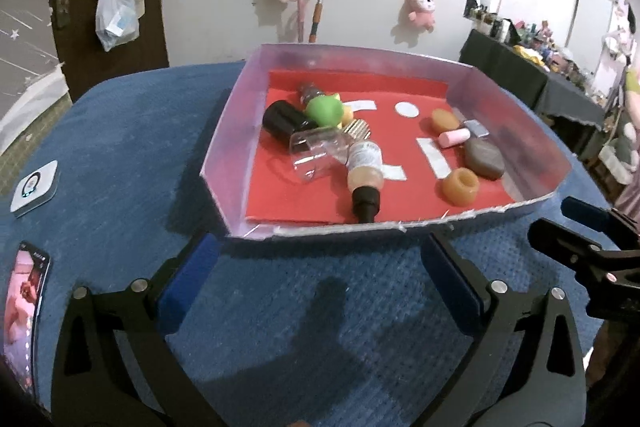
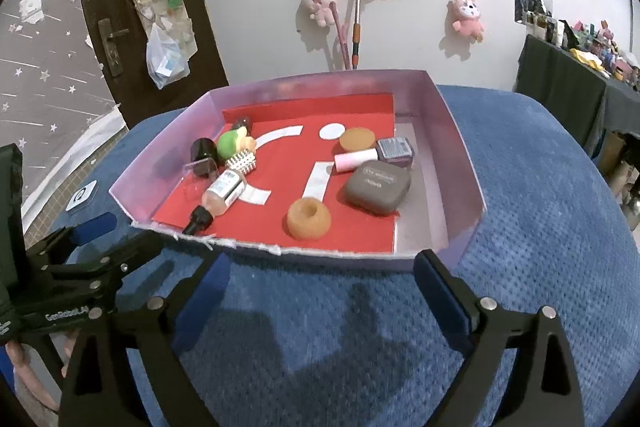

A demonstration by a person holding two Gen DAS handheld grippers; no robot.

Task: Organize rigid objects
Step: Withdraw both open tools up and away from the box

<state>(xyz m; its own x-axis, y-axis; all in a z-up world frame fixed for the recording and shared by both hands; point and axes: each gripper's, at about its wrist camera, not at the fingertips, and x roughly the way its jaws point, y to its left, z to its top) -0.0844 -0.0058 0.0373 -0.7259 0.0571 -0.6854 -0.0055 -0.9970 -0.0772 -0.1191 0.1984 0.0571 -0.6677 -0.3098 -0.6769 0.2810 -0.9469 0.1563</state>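
On blue cloth (image 2: pixel 520 227), white-walled room

A shallow lilac tray (image 2: pixel 460 163) with a red liner holds two clusters: bottles (image 2: pixel 222 193) lying at nine o'clock; a grey case (image 2: pixel 378 187) and amber ring (image 2: pixel 309 218) at three.

Home bedroom: plush toys (image 2: pixel 466 17) hung on wall, wooden door (image 2: pixel 132 27), blue-covered table (image 2: pixel 520 207).

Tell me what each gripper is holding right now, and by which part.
Nothing is held. The left gripper and right gripper both stand open over the blue cloth, short of the tray.
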